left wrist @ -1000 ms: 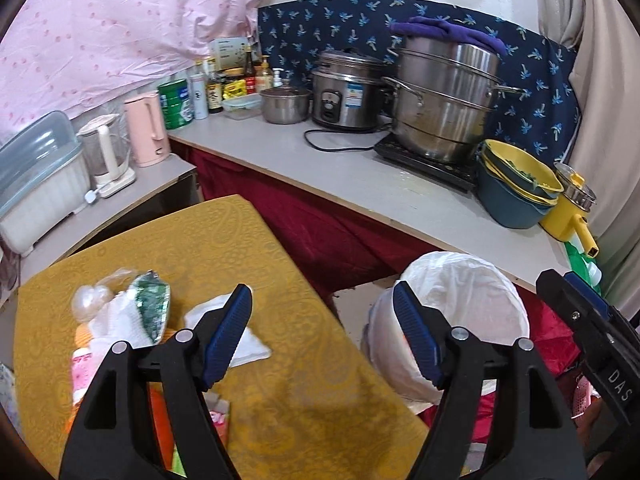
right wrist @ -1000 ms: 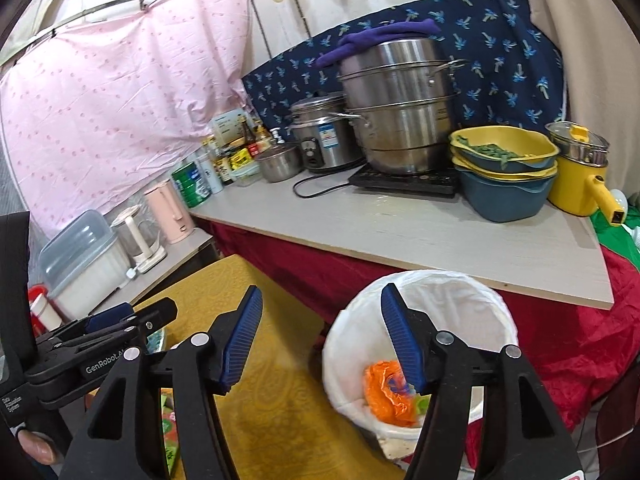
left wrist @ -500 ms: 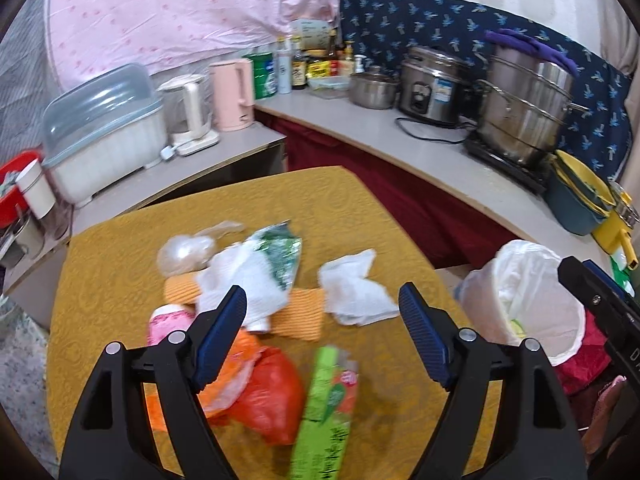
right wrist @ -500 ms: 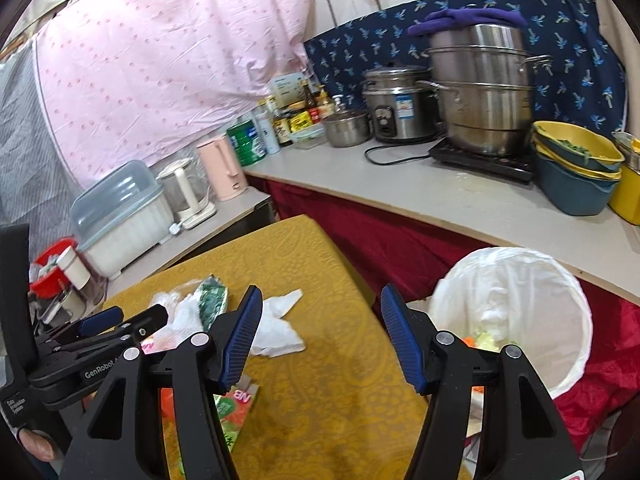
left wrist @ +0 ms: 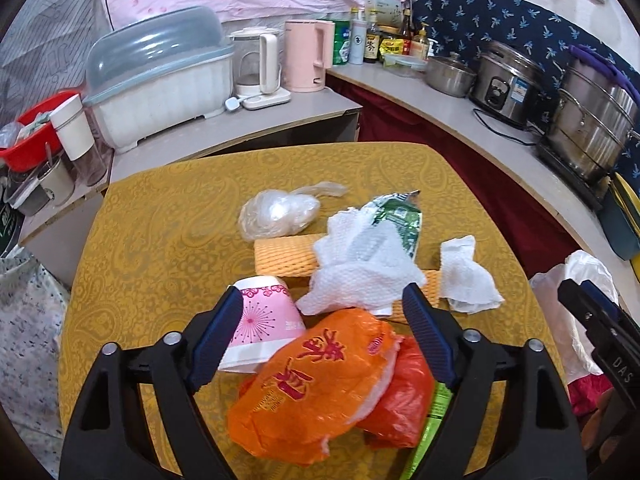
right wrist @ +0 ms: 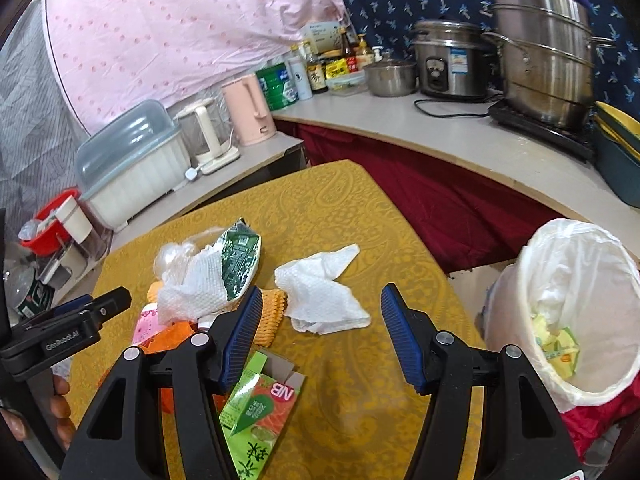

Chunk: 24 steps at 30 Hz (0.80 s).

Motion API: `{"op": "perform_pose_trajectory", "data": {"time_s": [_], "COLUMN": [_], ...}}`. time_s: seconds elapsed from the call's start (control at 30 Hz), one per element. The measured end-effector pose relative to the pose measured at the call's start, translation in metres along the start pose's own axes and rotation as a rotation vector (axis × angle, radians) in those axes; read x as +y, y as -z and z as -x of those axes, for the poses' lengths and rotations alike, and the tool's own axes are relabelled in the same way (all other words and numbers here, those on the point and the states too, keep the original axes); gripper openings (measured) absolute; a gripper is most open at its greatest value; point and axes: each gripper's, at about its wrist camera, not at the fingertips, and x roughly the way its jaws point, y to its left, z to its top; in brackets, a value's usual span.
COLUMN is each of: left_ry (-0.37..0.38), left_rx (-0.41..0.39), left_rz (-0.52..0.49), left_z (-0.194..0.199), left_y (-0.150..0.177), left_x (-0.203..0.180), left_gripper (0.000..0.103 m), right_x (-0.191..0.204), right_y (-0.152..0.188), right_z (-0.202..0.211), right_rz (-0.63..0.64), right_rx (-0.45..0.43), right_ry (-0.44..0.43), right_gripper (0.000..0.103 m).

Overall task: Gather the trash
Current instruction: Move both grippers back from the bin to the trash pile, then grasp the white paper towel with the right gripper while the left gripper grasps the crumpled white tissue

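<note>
Under the opening, empty left gripper (left wrist: 322, 326) lies a crumpled orange bag (left wrist: 316, 384) with red characters.

Background: yellow-clothed bench (left wrist: 168, 240) ahead of the tool; beyond it a grey counter (right wrist: 460, 140) skirted in red cloth (right wrist: 440, 208). Pink sheet (right wrist: 180, 32) hangs far left, blue patterned cloth (left wrist: 500, 28) far right. Even light.
</note>
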Motion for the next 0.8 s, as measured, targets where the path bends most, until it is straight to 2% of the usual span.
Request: {"op": "perform_pose_trajectory", "data": {"time_s": [0.47, 0.8], "left_ry": [0.022, 0.035], "left_rx": [0.063, 0.122], "left_rz": [0.012, -0.002], "left_z": [-0.049, -0.085], "left_y": [-0.011, -0.012], "left_x": [0.0, -0.011], "left_gripper": [0.092, 0.09], "right_x": [0.021, 0.01], "right_y": [-0.004, -0.002], "right_z": [-0.094, -0.132], "right_rz": [0.046, 0.034], "right_rx": [0.087, 0.136], "right_ry": [0.02, 0.038], "right_gripper": [0.063, 0.063]}}
